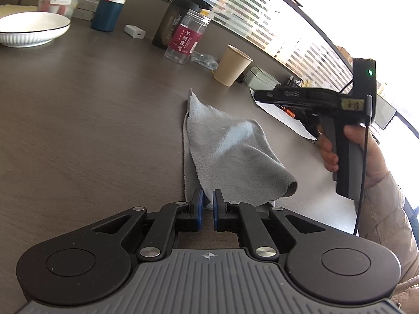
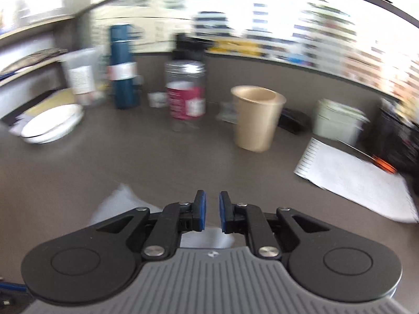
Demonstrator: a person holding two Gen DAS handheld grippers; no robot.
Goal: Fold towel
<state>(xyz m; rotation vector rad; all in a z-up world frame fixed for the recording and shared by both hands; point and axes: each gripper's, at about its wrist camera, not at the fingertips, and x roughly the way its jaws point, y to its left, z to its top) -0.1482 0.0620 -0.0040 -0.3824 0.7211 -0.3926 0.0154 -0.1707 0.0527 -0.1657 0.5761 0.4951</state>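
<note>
A light grey-blue towel (image 1: 225, 149) lies rumpled and partly folded over itself on the dark wood table (image 1: 91, 120). My left gripper (image 1: 207, 196) is open with a narrow gap, its blue pads at the towel's near edge, nothing clamped. My right gripper (image 2: 212, 200) is open and empty, held above the table; the towel (image 2: 115, 206) shows below and left of it, blurred. In the left wrist view the right gripper's black body (image 1: 327, 102) is held in a hand to the right of the towel, above the table.
A paper cup (image 1: 231, 65), a clear jar with a red label (image 1: 186, 36), a dark shaker bottle (image 1: 178, 18), a blue flask (image 1: 110, 2) and a white bowl (image 1: 31, 27) stand at the back. A white paper sheet (image 2: 358, 180) lies at the right.
</note>
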